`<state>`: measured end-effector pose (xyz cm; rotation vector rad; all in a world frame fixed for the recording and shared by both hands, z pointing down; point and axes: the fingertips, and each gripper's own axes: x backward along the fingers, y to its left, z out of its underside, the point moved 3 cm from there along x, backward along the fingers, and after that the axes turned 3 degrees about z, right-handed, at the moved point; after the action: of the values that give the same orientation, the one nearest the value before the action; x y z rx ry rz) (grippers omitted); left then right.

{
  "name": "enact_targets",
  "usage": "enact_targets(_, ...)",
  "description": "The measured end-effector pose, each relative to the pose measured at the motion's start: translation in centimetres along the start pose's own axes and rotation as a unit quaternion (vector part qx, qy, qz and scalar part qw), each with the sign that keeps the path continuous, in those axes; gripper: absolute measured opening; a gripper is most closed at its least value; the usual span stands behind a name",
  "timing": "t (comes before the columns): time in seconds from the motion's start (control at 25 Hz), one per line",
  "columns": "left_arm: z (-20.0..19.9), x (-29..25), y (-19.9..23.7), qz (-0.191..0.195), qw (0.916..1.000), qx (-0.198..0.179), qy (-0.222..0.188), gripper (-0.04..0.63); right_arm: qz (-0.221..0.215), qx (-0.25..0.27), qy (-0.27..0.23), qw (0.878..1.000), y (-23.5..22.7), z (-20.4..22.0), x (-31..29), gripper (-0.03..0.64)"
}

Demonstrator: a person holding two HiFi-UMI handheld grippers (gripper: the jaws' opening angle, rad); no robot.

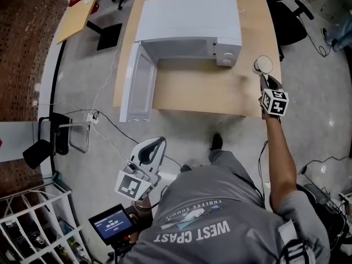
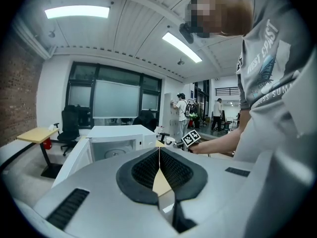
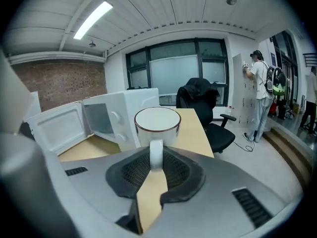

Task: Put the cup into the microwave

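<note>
My right gripper (image 3: 156,158) pinched the handle of the one white mug (image 3: 157,124). The mug stood just ahead of the jaws, seemingly lifted off the wooden table (image 1: 209,92), right of the single microwave (image 1: 190,23), whose door (image 1: 137,87) hung open. My left gripper (image 2: 159,166) had its jaws pressed together, empty, well back from the table. A black office chair (image 3: 203,103) and brick wall (image 3: 59,86) stood beyond.
</note>
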<state>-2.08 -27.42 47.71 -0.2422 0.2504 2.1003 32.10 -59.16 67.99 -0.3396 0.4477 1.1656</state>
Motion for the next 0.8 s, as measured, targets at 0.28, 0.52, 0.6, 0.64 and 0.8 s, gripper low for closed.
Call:
enact_targets(0.28, 2.2, 8.9, -1.0, 0.011, 0.9993, -0.007, -0.036, 0.021, -0.01, 0.03, -0.067, 0.997, 7.6, -4.0, 12.1, 0.071)
enact_targets(0.52, 2.3, 17.3, -2.3, 0.006, 0.9978, -0.013, -0.064, 0.021, -0.031, 0.052, -0.12, 0.991, 14.6, -7.9, 23.4, 0.071)
enact_targets(0.6, 2.4, 20.1, -2.8, 0.004, 0.9974, -0.01, -0.071, 0.021, -0.043, 0.057, -0.136, 0.988, 17.1, -8.7, 27.2, 0.071)
enact_targets(0.64, 2.6, 21.5, -3.1, 0.004, 0.9971, -0.011, -0.075, 0.021, -0.048, 0.059, -0.144, 0.987, 18.4, -9.0, 29.0, 0.071)
enact_targets(0.8, 3.4, 25.9, -4.2, 0.013, 0.9962, -0.021, -0.084, 0.021, -0.07, 0.072, -0.173, 0.98, 23.2, -9.5, 36.1, 0.071)
